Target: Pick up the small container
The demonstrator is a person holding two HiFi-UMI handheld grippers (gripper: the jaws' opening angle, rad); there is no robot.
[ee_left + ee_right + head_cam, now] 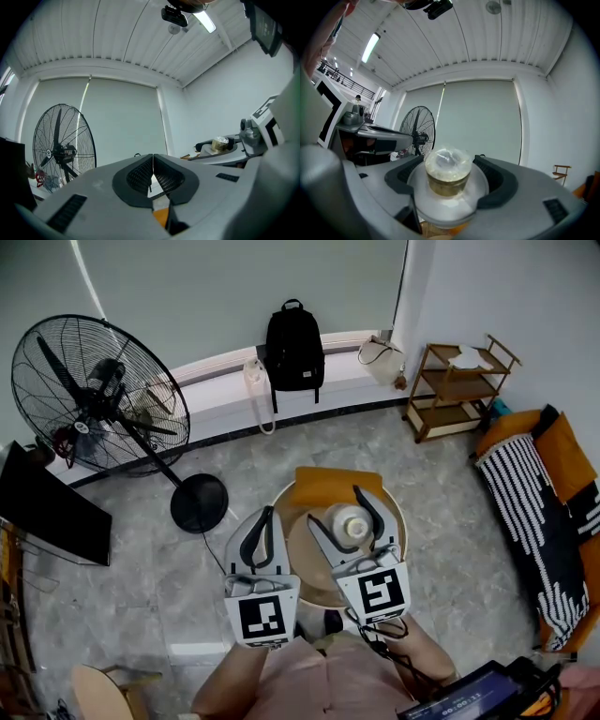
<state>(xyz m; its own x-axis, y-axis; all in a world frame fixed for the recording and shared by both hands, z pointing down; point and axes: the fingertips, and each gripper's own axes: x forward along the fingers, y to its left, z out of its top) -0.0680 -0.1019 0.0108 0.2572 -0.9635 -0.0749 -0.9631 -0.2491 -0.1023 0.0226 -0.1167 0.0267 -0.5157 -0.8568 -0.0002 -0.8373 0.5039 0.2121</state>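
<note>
Between right gripper (pixel 451 187) jaws: small container (pixel 447 169) clamped; left gripper (pixel 153 172) closed.

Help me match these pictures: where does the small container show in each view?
Head view: small container just right of centre, in the right gripper.
Left gripper view: right side, mid-height.
Right gripper view: lower centre, between the jaws.
Shared landmark: the pedestal fan, left of it in each.

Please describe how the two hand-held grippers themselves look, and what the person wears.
Both the left gripper and right gripper have light grey bodies with curved black pads. Each carries a white cube with black square markers. Black cables trail from the right one. The clothing is pale pink.
</note>
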